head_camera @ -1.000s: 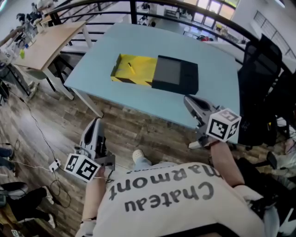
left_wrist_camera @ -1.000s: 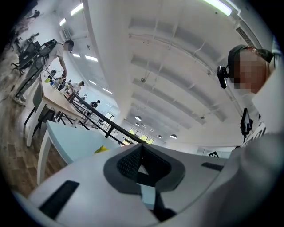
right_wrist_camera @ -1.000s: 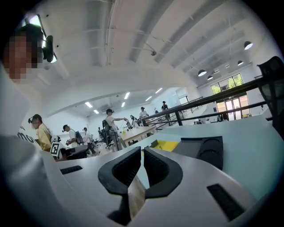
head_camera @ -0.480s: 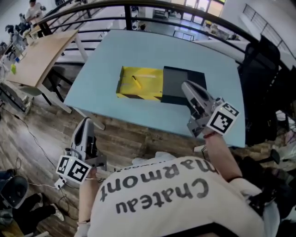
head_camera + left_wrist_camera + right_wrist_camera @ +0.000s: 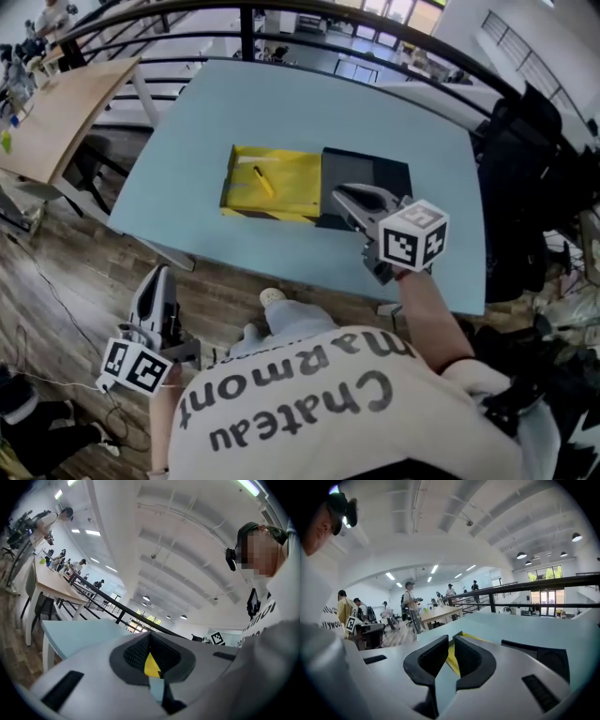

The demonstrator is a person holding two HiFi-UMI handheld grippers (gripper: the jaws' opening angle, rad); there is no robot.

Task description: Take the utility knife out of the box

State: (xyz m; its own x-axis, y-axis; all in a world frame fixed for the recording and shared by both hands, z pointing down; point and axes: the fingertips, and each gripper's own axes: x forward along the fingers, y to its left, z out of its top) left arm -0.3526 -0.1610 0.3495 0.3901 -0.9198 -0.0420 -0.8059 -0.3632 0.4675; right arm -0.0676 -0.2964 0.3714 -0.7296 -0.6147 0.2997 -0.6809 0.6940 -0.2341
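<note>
An open yellow box (image 5: 281, 187) lies on the light blue table (image 5: 281, 103), its black lid (image 5: 375, 178) flat beside it on the right. A yellow utility knife (image 5: 262, 180) rests inside the box. My right gripper (image 5: 345, 195) hovers over the lid's front left part, pointing at the box, with a narrow gap between its jaws and nothing in them. In the right gripper view the right gripper (image 5: 451, 638) frames a strip of the yellow box (image 5: 451, 660). My left gripper (image 5: 159, 274) hangs low over the floor, jaws together and empty, as the left gripper (image 5: 150, 634) shows.
A wooden desk (image 5: 47, 112) stands to the left, and a black railing (image 5: 309, 11) runs behind the table. A black office chair (image 5: 525, 187) sits at the table's right edge. Wood floor (image 5: 75, 272) lies below the near edge. Several people stand in the background.
My right gripper has moved forward and left, from the table's near right edge to over the black lid next to the box. The left gripper stayed low at my side.
</note>
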